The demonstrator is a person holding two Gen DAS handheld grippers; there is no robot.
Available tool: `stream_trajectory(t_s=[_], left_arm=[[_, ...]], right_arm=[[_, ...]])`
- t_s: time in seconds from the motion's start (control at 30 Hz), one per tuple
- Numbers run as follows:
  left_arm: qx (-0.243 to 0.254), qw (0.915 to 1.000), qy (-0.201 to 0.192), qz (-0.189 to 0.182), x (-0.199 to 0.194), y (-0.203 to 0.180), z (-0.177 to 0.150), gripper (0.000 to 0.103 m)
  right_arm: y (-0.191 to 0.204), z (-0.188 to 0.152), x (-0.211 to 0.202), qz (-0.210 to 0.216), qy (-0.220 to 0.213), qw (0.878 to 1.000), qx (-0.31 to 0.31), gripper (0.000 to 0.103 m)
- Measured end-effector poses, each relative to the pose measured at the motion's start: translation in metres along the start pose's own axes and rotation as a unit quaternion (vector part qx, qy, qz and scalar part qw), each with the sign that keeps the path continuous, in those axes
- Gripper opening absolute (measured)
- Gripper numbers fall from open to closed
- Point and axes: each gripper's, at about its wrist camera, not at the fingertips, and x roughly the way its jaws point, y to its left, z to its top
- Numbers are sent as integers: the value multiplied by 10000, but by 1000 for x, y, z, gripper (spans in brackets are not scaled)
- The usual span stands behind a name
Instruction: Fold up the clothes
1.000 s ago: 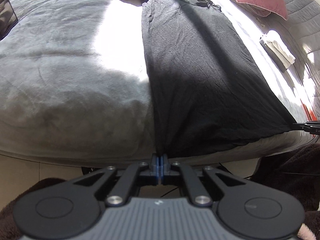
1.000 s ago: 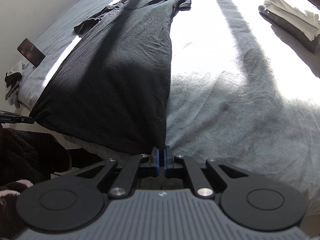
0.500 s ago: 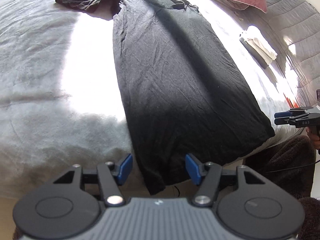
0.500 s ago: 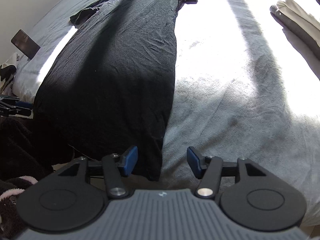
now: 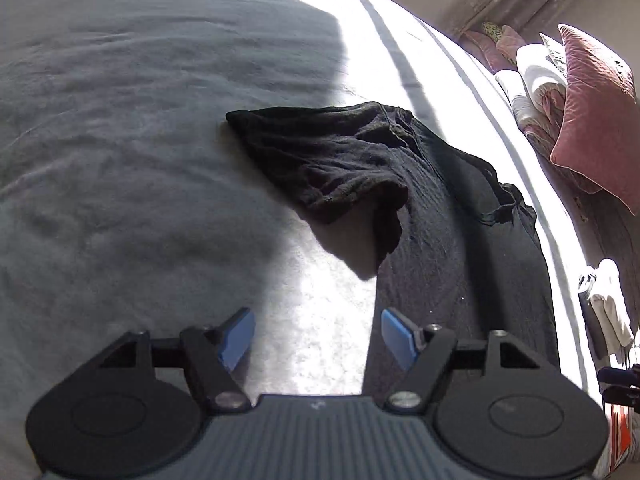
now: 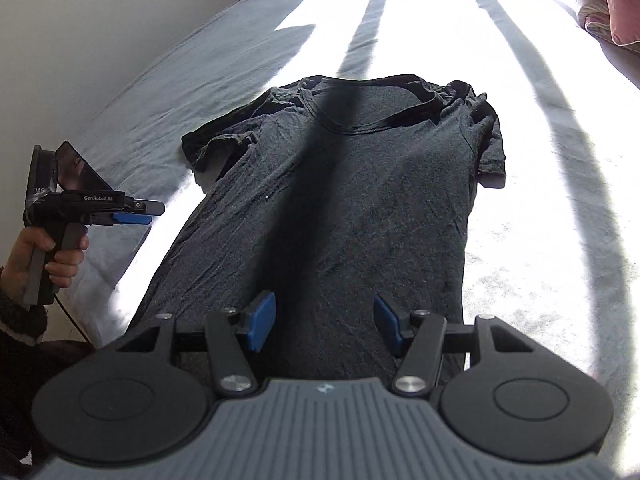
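A black T-shirt (image 6: 352, 208) lies spread flat on the grey bed (image 6: 540, 240), neckline at the far end. Its left sleeve (image 5: 320, 160) is rumpled and sticks out sideways; the body (image 5: 460, 260) runs down the right of the left wrist view. My left gripper (image 5: 316, 338) is open and empty, hovering over the bedsheet just left of the shirt's side edge, short of the sleeve. My right gripper (image 6: 324, 322) is open and empty above the shirt's lower middle. The left gripper (image 6: 132, 212) also appears at the shirt's left side, held by a hand (image 6: 44, 256).
Pink pillows (image 5: 592, 120) and white bedding (image 5: 536, 76) are stacked at the head of the bed. Folded light clothes (image 5: 608, 304) lie beyond the shirt's far side. A pale wall (image 6: 80, 32) borders the bed on the left. Strong sunlight stripes the sheet.
Both grippers were shut on the shirt's bottom hem a second ago, opened and let go half a second ago, and have since moved up along the shirt toward the sleeves and neckline.
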Motion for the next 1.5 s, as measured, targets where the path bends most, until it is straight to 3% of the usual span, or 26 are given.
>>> stream_trajectory(t_s=[0.13, 0.3, 0.4, 0.47, 0.7, 0.83, 0.87, 0.93, 1.0, 1.1, 1.17, 1.2, 1.23, 1.27, 1.3, 1.4, 1.43, 1.47, 1.5], left_arm=[[-301, 9989, -365, 43, 20, 16, 24, 70], [-688, 9941, -837, -76, 31, 37, 50, 59], [-1144, 9879, -1037, -133, 38, 51, 59, 46], [-1368, 9844, -1085, -205, 44, 57, 64, 43], [-1921, 9727, -1238, -391, 53, 66, 77, 40], [-1845, 9744, -1225, -389, 51, 66, 76, 41], [-1884, 9737, -1210, -413, 50, 68, 77, 43], [-2035, 9703, -1156, -607, 50, 74, 77, 57], [-2166, 9667, -1110, -791, 49, 78, 77, 63], [-2468, 9582, -1094, -943, 47, 87, 76, 63], [-2673, 9517, -1080, -1057, 47, 94, 74, 63], [-2742, 9493, -1092, -1083, 47, 96, 73, 62], [-2784, 9478, -1111, -1090, 46, 97, 73, 62], [-2815, 9469, -1114, -1084, 46, 97, 73, 62], [-2846, 9460, -1116, -1078, 46, 98, 73, 62], [-2941, 9438, -1089, -1040, 43, 101, 74, 61], [-2970, 9433, -1076, -1021, 41, 101, 74, 59], [-2955, 9444, -1073, -961, 38, 101, 74, 59], [-2940, 9455, -1072, -901, 36, 101, 74, 58]], right_arm=[[22, 41, 41, 246, -38, 9994, -227, 59], [57, 78, 100, 609, -182, 9967, -498, 59], [74, 94, 139, 1119, -28, 9934, -259, 59], [83, 102, 162, 1416, 59, 9899, -85, 59], [102, 117, 232, 1494, -83, 9881, 362, 58], [107, 121, 255, 1700, -88, 9832, 665, 17], [107, 121, 258, 1823, -87, 9800, 790, 11], [106, 123, 264, 2269, -81, 9663, 1210, 8], [103, 124, 268, 2763, -66, 9471, 1632, 8], [102, 123, 274, 3393, 66, 9177, 2068, 8], [103, 121, 278, 3536, 209, 9092, 2186, 8], [103, 120, 281, 3515, 295, 9094, 2203, 8], [105, 118, 284, 3386, 422, 9146, 2171, 8], [106, 117, 288, 3171, 580, 9230, 2101, 15], [107, 115, 290, 3011, 710, 9285, 2057, 12], [107, 117, 284, 3012, 996, 9274, 1980, 18], [108, 120, 278, 2993, 1044, 9294, 1889, 27], [109, 123, 270, 2965, 1055, 9328, 1758, 46], [110, 128, 259, 2939, 1019, 9366, 1614, 54]])
